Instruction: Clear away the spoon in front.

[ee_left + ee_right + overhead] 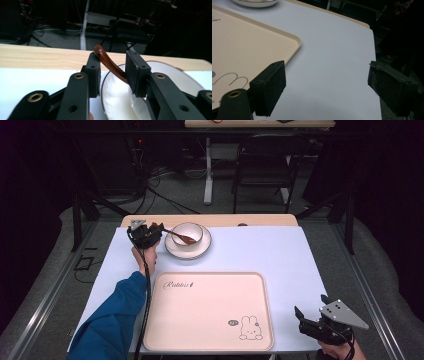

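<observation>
Left gripper [111, 72] is closing narrowly around a curved brown wooden spoon [109, 63] resting in the white bowl [187, 234] — next, squeezing firmly, lifting; right gripper [327, 87] is gaping wide.

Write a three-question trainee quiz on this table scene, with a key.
1. True or false: the right gripper stands open over bare table beside the tray.
2. What lies between the left gripper jaws? A) the spoon handle B) the bowl rim C) nothing
3. What does the bowl stand on?

Key: 1 true; 2 A; 3 a plate.
</observation>
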A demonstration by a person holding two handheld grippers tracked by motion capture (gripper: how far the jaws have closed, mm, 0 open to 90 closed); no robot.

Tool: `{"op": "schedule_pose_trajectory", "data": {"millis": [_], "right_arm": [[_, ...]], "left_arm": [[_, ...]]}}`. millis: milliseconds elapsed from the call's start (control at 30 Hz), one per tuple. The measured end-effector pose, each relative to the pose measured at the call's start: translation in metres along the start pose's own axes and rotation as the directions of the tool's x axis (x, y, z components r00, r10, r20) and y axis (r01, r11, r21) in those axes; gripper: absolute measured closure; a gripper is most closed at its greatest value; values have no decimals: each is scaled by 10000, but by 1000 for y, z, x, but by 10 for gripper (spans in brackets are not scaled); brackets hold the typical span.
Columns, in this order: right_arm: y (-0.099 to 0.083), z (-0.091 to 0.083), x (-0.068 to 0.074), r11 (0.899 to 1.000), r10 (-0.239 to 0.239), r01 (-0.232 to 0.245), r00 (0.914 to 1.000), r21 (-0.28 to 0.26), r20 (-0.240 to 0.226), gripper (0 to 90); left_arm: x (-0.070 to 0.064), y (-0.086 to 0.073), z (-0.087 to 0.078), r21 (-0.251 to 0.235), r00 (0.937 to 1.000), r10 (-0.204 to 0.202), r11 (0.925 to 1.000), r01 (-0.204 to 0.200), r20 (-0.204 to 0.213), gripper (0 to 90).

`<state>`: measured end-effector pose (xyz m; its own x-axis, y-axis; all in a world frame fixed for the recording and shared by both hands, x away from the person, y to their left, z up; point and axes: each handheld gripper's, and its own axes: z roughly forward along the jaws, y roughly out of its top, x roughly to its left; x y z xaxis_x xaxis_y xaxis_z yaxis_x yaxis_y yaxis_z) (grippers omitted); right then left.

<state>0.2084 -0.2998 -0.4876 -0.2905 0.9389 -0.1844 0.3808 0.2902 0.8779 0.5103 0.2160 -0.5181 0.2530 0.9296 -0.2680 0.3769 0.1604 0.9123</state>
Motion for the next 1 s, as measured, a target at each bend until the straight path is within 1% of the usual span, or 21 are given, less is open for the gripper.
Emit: {"op": "schedule_pose_trajectory", "data": {"millis": [67,100,133,167,233,300,333,367,400,433,467,567,633,667,733,800,867,900,933,1000], "right_arm": [[0,0,0,10000,-2,2,10000,-9,4,143],[0,0,0,10000,-4,4,10000,-15,15,143],[0,0,0,10000,-4,4,10000,-15,15,143],[0,0,1,10000,55,-55,10000,-3,-6,143],[0,0,0,10000,-6,6,10000,-10,15,143],[0,0,0,10000,14,-14,10000,-17,18,143],[0,0,1,10000,48,-48,10000,-17,14,143],[0,-1,0,10000,-45,45,10000,-51,29,143],[0,-1,0,10000,-45,45,10000,-51,29,143],[0,-1,0,10000,-34,34,10000,-69,3,143],[0,-1,0,10000,-42,42,10000,-74,10,143],[0,-1,0,10000,-23,23,10000,-62,7,143],[0,-1,0,10000,-48,48,10000,-73,18,143],[0,-1,0,10000,-28,28,10000,-73,3,143],[0,-1,0,10000,-19,19,10000,-76,10,143],[0,-1,0,10000,-34,34,10000,-83,8,143],[0,0,0,10000,-26,26,10000,-82,7,143],[0,0,0,10000,-15,15,10000,-78,7,143],[0,0,0,10000,-15,15,10000,-78,7,143],[0,0,0,10000,-43,43,10000,-75,0,143]], "left_arm": [[0,1,-1,-17,10000,27,10000,-27,50,682],[-1,3,-4,-93,9998,22,10000,-20,188,690],[-1,3,-4,-93,9998,22,10000,-20,188,700],[-3,6,-6,-217,9994,37,9998,-30,342,709],[-5,6,-7,-283,9992,64,9996,-53,393,724],[-9,9,-10,-389,9982,170,9991,-148,572,737],[-9,9,-10,-389,9982,170,9991,-148,572,743],[-12,11,-12,-446,9974,143,9989,-112,705,751],[-12,11,-12,-446,9974,143,9989,-112,705,759],[-14,13,-14,-490,9964,141,9987,-101,834,765],[-14,13,-14,-490,9964,141,9987,-101,834,771],[-17,17,-19,-652,9930,171,9978,-96,1165,796],[-17,18,-21,-677,9927,209,9976,-129,1188,803],[-19,19,-23,-690,9903,275,9974,-182,1360,815],[-20,20,-23,-703,9898,306,9973,-210,1388,824],[-22,21,-25,-735,9873,343,9970,-231,1550,831],[-24,23,-27,-794,9861,508,9961,-386,1583,838],[-26,24,-29,-877,9835,631,9950,-487,1696,839],[-26,24,-29,-877,9835,631,9950,-487,1696,840],[-29,26,-32,-948,9799,791,9935,-625,1829,840]]}}
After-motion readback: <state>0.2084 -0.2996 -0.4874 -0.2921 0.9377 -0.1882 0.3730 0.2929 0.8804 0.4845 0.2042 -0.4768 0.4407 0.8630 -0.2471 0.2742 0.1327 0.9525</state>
